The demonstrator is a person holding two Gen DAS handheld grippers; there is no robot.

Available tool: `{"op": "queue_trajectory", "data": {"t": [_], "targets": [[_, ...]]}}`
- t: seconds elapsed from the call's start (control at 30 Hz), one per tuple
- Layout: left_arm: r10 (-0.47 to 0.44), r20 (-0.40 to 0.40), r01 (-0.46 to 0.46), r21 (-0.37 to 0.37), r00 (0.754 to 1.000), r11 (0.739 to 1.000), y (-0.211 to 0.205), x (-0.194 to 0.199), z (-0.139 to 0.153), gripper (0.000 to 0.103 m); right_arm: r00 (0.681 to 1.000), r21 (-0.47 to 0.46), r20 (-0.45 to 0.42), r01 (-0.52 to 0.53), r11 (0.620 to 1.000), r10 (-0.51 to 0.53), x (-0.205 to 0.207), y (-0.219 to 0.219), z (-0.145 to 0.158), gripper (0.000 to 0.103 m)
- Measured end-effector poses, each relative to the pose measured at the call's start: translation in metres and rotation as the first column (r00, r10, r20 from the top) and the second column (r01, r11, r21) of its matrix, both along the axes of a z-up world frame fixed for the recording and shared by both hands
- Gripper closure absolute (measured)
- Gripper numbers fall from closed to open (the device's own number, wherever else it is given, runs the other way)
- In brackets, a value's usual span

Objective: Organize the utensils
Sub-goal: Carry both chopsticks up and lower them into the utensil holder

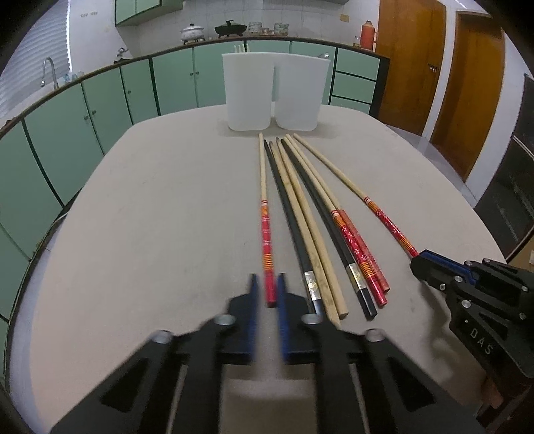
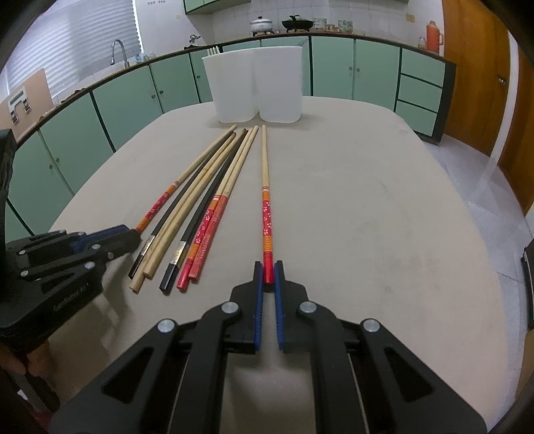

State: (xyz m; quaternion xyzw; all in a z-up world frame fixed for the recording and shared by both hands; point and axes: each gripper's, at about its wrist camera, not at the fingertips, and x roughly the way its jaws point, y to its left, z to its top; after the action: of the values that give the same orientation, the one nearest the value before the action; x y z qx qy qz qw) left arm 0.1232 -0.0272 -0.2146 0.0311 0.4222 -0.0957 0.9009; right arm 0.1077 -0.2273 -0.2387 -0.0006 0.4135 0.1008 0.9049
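Left gripper (image 1: 267, 290) clamps leftmost chopstick (image 1: 265, 233) (sharp only in right view), right gripper (image 2: 268, 270) clamps rightmost chopstick (image 2: 266, 207).

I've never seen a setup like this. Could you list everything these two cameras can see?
red-handled chopsticks: four, pale wood with red ends, on the table, two in the bunch's middle, one at each edge
black chopsticks: two, in the bunch
plain chopsticks: two, pale wood, between the black ones
tubs: two, white, side by side at the table's far end
table: one, grey-beige
cupboards: green, along the wall
pots: two, on the counter
flask: one, orange, on the counter
tap: one, metal, at the left
left gripper: black, blue pads, shut on the leftmost chopstick
right gripper: the same, shut on the rightmost chopstick
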Motion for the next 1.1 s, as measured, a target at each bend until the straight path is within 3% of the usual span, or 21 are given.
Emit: {"op": "queue_trajectory", "data": {"t": [0.17, 0.43, 0.77, 1.1], "targets": [[0.008, -0.006, -0.008, -0.034, 1.000, 0.999, 0.006, 0.000, 0.005, 0.097, 1.000, 0.011, -0.009, 0.001, 1.000, -0.001, 0.002, -0.003, 0.005, 0.098], [0.003, 0.111, 0.000, -0.032, 0.994, 0.999, 0.014, -0.009, 0.049, 0.098, 0.999, -0.001, 0.054, 0.000, 1.000, 0.000, -0.001, -0.011, 0.034, 0.098], [0.013, 0.275, 0.005, -0.064, 0.961, 0.998, 0.023, 0.002, 0.115, 0.098, 0.983, 0.019, 0.185, -0.014, 1.000, 0.010, 0.004, -0.023, 0.098, 0.098], [0.012, 0.361, 0.025, -0.097, 0.932, 0.995, 0.025, 0.029, 0.162, 0.098, 0.961, 0.088, 0.277, -0.051, 0.995, 0.025, 0.035, -0.028, 0.161, 0.098]]}}
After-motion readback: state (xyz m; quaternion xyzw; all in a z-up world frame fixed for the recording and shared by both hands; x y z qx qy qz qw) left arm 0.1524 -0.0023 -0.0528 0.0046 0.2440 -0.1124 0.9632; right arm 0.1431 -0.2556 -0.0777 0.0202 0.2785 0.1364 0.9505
